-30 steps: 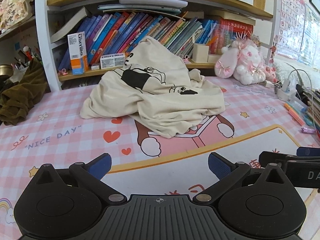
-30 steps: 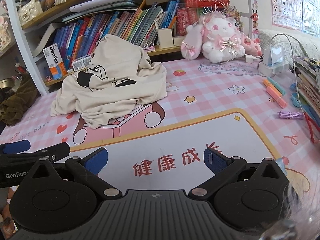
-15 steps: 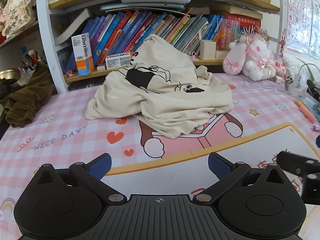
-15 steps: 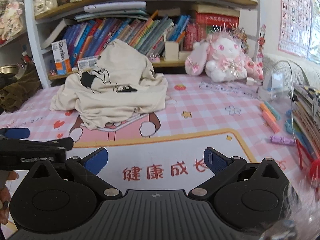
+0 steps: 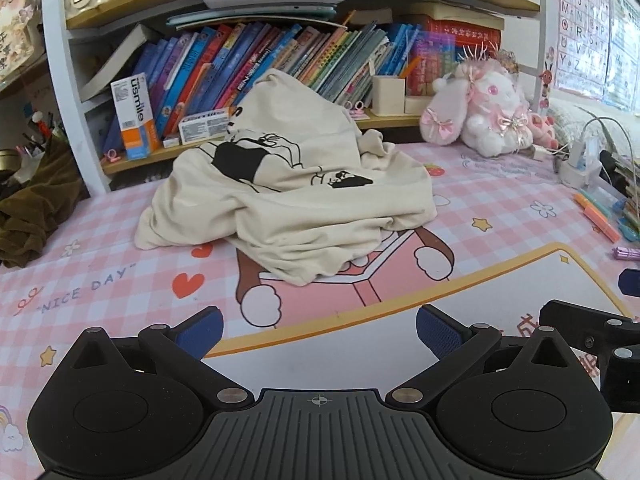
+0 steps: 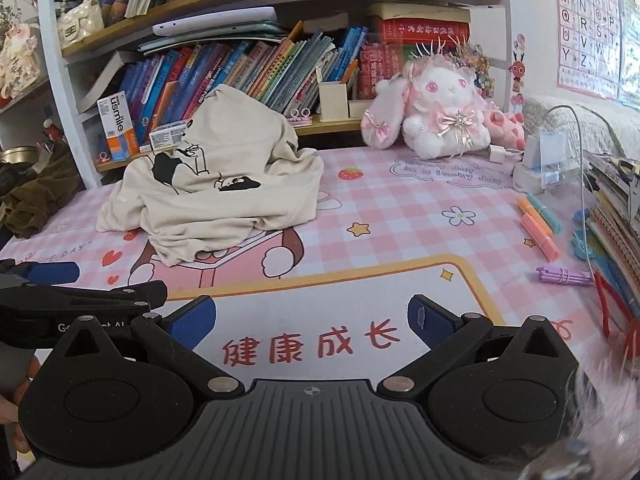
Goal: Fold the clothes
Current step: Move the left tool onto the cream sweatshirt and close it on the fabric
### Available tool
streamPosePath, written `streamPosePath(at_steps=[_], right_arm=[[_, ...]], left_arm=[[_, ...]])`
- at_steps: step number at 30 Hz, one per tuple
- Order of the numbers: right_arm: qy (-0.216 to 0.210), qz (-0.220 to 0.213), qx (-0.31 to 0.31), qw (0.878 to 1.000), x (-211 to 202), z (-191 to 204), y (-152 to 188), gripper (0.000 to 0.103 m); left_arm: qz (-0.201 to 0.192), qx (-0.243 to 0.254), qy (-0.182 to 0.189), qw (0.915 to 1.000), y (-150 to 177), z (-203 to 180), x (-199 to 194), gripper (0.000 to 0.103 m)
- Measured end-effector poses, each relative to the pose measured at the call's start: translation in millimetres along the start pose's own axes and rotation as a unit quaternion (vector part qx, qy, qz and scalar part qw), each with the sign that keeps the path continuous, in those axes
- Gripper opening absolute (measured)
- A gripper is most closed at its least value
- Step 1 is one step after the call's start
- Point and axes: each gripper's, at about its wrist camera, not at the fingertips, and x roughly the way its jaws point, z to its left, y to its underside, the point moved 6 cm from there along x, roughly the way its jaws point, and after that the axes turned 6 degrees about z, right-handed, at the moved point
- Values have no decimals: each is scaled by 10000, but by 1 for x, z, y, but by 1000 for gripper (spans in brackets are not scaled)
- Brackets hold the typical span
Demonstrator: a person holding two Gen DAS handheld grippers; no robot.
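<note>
A cream garment [image 5: 288, 196] with a black cartoon print lies crumpled in a heap on the pink checked desk mat [image 5: 100, 256], its peak leaning against the bookshelf. The same cream garment [image 6: 216, 192] sits left of centre in the right wrist view. My left gripper [image 5: 318, 330] hovers open over the mat, well short of the heap, nothing between its blue pads. My right gripper [image 6: 310, 318] is open too, above the white panel with red characters, to the right of the left one. Neither touches the cloth.
A bookshelf [image 5: 280, 60] packed with books rises behind the heap. A pink plush rabbit [image 6: 436, 120] sits at the back right. Pens [image 6: 538, 224], a charger [image 6: 540, 164] and stacked notebooks [image 6: 616, 216] crowd the right edge. Brown cloth [image 5: 32, 216] lies at the left.
Both grippers have edged closer to the garment and lifted their view a little. The heap has not moved, and both jaws stay open.
</note>
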Motion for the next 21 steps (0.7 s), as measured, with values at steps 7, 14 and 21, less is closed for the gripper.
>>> streamPosePath(at_steps=[7, 14, 21], right_arm=[[-75, 87, 27, 9999, 6, -14, 1, 103], [-186, 128, -44, 9997, 10, -27, 2, 103], [-297, 284, 101, 9991, 21, -47, -2, 103]], left_arm=[[40, -127, -98, 9999, -3, -8, 4, 103], [42, 251, -656, 9975, -12, -11, 21, 103], [-25, 718, -923, 9931, -28, -22, 49, 103]])
